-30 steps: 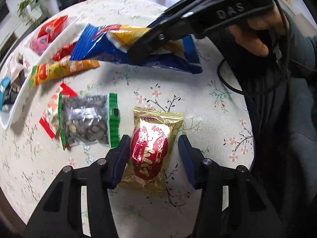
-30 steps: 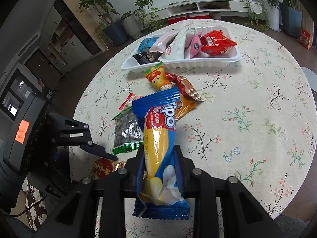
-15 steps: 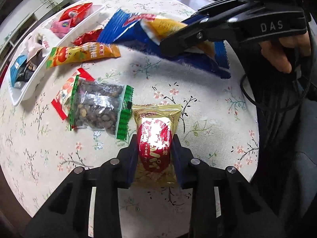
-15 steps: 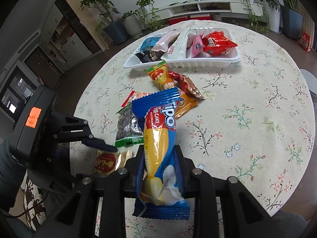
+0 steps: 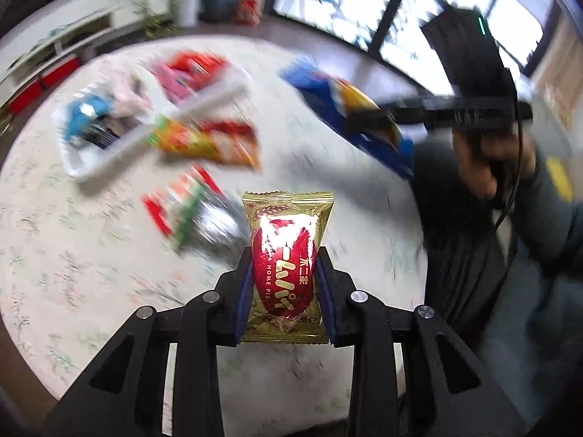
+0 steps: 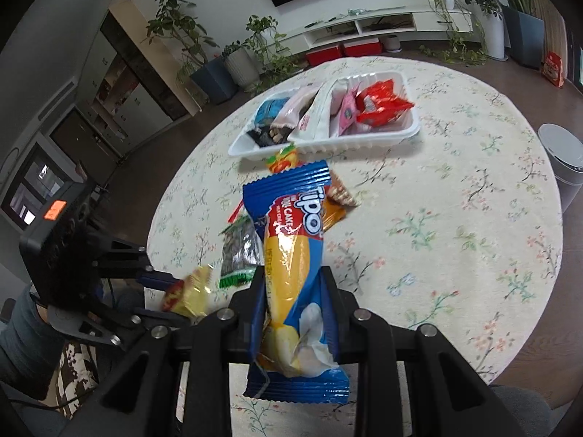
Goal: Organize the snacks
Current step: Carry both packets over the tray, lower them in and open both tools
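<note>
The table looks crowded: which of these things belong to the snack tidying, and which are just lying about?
Part of the job:
gold pie packet, held in the left jaws
blue roll cake packet, held in the right jaws
white tray
seed packet
orange packet

Just lying about:
potted plants
red boxes

Your left wrist view is badly smeared: the tray and loose packets on the table streak sideways, while the gold packet pinched in the left gripper stays sharp, with white glare across its red oval. Daylight blows out the windows behind the table. Your right wrist view is crisp and evenly lit; the tray casts a soft shadow toward you. The blue packet shows mild sheen. Both views bend and darken at the edges.
</note>
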### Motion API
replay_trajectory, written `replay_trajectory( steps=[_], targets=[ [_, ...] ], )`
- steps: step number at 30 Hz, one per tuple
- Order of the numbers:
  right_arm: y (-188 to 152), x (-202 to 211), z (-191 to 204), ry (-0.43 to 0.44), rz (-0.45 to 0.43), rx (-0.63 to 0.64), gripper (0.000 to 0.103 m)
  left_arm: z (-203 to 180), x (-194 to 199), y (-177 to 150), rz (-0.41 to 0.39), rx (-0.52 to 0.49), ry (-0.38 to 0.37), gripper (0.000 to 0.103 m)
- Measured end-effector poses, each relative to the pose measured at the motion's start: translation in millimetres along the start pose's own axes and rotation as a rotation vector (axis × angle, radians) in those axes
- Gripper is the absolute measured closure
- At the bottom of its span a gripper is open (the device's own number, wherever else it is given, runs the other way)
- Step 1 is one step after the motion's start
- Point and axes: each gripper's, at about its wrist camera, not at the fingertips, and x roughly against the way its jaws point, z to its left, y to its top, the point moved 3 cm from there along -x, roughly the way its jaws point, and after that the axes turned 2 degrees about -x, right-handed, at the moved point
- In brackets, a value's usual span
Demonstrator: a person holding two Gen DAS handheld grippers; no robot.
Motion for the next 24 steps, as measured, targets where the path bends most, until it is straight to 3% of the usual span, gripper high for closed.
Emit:
replay_trajectory(
  steps=[5,11,18,24],
  targets=[
    [42,18,-12,-0.027,-0.064,-0.017,0.073,49,32,54,-0.153,0.148,0.078,0.074],
    [121,21,-13,-0.06,-0.136,-0.013,0.073,119,44,123,-0.291,0.325,0.145,0.074],
    [204,-15,-5,-0.032,-0.146,-0.027,0.073,167,26,170,-0.284,0.385,0.229,0.074],
    [225,-78,-8,-0.065,-0.058,-0.028,0.073,196,-27,183,-0.211,0.396,0.286,0.074]
  ],
)
